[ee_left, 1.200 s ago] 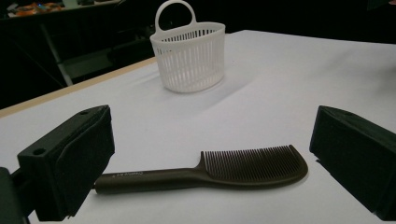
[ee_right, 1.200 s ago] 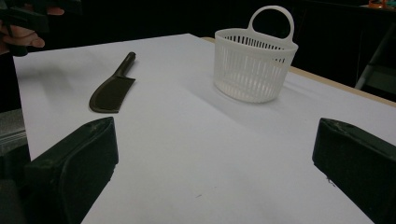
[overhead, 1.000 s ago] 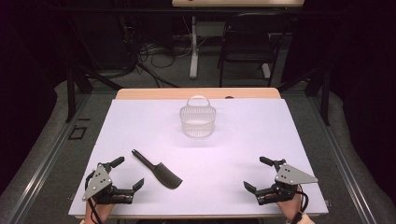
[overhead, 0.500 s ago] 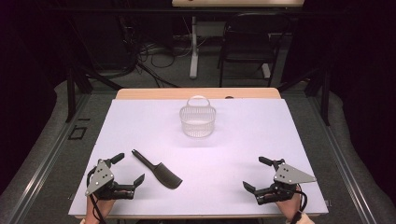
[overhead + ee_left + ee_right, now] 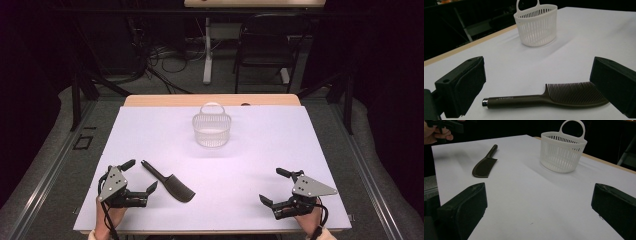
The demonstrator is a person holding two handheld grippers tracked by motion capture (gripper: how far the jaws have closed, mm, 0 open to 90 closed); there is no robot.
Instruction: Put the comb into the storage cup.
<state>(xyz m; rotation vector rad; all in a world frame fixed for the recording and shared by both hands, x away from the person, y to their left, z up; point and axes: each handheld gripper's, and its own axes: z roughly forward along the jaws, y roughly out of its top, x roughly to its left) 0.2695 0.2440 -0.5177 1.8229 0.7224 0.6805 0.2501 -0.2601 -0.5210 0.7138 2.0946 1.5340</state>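
The left gripper view reveals the comb's (image 5: 554, 96) fine teeth between the left gripper's (image 5: 536, 87) wide-apart jaws.

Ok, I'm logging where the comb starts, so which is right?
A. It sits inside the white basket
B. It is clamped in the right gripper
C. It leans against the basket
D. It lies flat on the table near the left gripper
D: the comb lies flat on the white table, just ahead of the open left gripper, well apart from the basket.
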